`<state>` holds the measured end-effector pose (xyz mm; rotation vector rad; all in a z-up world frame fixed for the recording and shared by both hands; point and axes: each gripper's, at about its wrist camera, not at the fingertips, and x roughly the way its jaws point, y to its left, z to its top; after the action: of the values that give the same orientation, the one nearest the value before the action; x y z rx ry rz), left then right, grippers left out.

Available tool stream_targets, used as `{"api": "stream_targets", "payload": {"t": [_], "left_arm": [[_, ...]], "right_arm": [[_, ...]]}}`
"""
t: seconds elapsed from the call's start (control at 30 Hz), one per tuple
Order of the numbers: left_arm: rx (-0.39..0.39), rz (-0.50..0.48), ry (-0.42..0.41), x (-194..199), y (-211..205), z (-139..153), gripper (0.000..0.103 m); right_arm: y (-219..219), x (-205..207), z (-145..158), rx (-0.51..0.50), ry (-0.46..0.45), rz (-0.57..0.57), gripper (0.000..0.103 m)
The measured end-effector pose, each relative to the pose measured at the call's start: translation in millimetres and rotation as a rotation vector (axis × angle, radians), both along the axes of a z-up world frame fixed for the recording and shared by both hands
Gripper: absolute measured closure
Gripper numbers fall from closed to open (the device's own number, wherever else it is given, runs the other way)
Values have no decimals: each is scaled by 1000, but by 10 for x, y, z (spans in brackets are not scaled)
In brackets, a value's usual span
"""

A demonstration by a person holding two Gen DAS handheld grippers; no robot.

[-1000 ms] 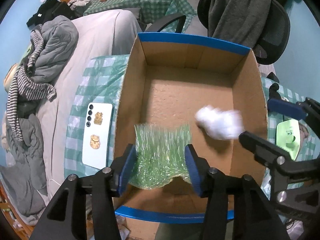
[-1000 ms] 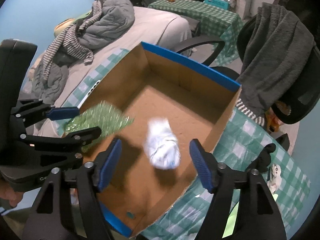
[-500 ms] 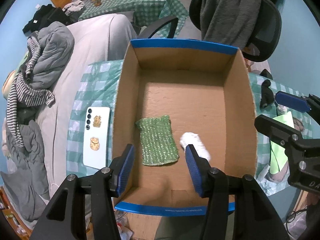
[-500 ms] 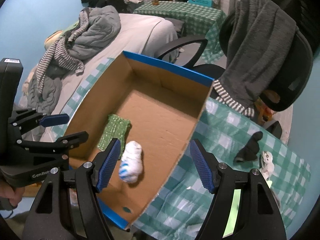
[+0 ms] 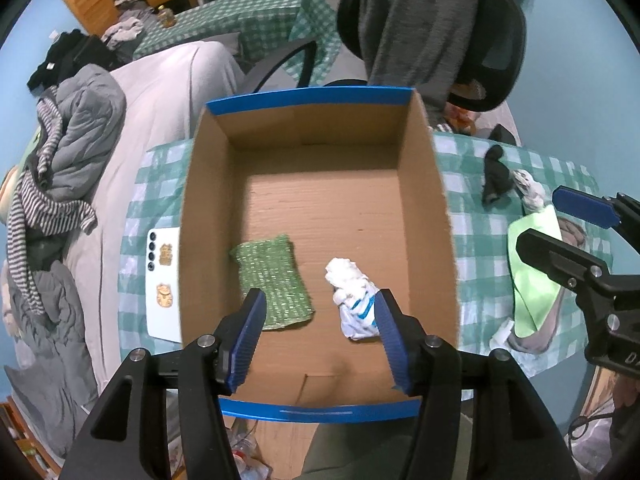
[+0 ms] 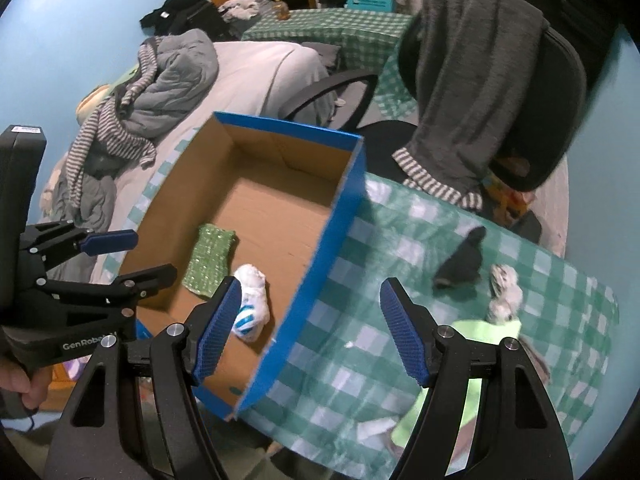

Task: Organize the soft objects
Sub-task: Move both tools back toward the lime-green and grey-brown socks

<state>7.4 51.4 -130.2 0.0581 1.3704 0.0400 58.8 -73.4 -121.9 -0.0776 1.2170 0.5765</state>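
A cardboard box (image 5: 424, 184) with blue rims stands on a green checked table. On its floor lie a green knitted cloth (image 5: 274, 282) and a white and blue sock ball (image 5: 354, 300). My left gripper (image 5: 318, 326) hovers above the box's near end, its jaws opening, nothing between them. In the right wrist view the same box (image 6: 336, 216), green cloth (image 6: 210, 258) and sock ball (image 6: 252, 304) show. My right gripper (image 6: 310, 326) hangs open and empty over the box's right wall. A black sock (image 6: 460, 264), a grey-white sock (image 6: 504, 292) and a lime cloth (image 6: 464, 384) lie on the table to the right.
A white phone (image 5: 164, 284) lies left of the box on the table (image 5: 480, 240). Behind it stand a bed with grey clothes (image 5: 76, 152) and an office chair draped with a grey garment (image 5: 420, 28). A hand (image 6: 20, 384) holds the left gripper.
The green cloth and the sock ball have dropped from the grippers onto the box floor. Both grippers rose and drew back; the right one swung to the right, over the box wall.
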Motion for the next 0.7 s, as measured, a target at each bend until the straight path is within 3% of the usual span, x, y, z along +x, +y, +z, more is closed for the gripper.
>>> {"api": "stream_targets", "payload": {"t": [0.7], "left_arm": [[-7,-190,9,38,-1032,29,45]], "right_arm": [[-1356,-146,-33,-13,37,-244,30]]}}
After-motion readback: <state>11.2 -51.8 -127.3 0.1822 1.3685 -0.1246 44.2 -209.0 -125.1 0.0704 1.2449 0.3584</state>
